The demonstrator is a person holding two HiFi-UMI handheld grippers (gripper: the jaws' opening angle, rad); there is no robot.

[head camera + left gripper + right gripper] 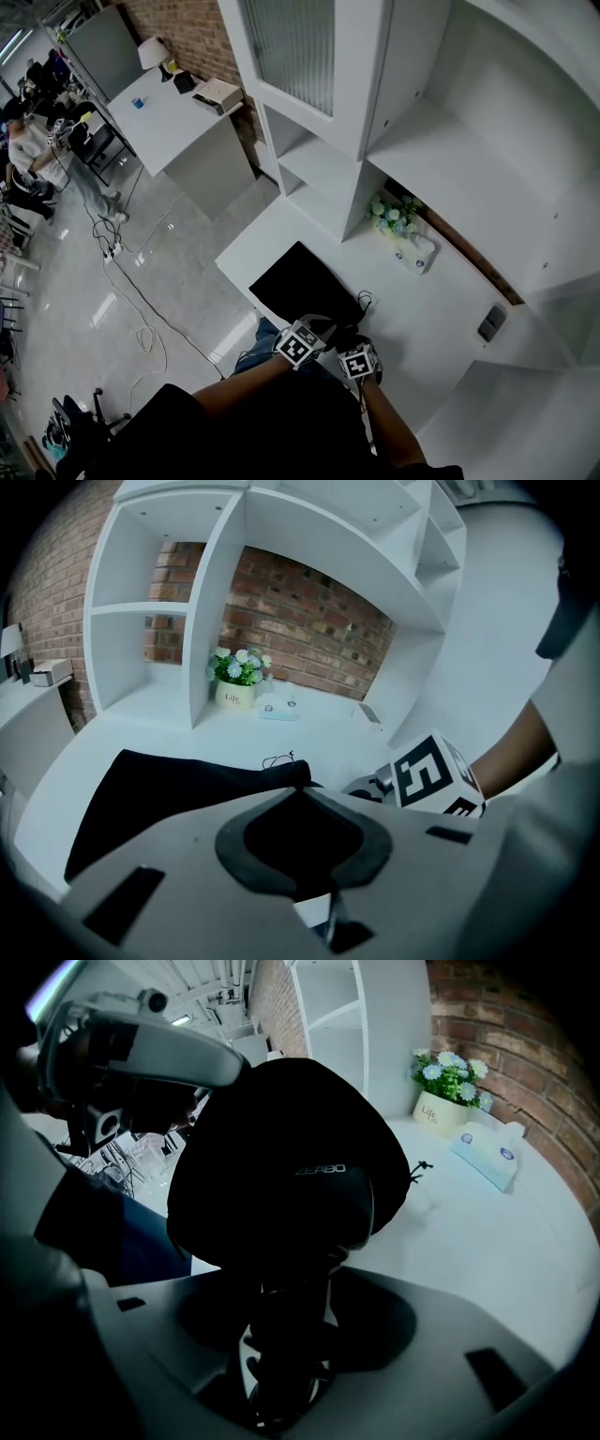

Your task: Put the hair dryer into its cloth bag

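The black cloth bag lies on the white counter, its drawstring at the near right corner. My left gripper is shut on the bag's near edge, and in the right gripper view it holds up the black cloth from the upper left. My right gripper is shut on the handle of the black hair dryer, whose head sits against the bag. Dryer and bag are both black, so the line between them is unclear. The right gripper's marker cube is close beside my left jaws.
A small pot of flowers and a pale tissue pack stand at the back of the counter under white shelves. A dark flat item lies to the right. Cables cross the floor on the left, with seated people beyond.
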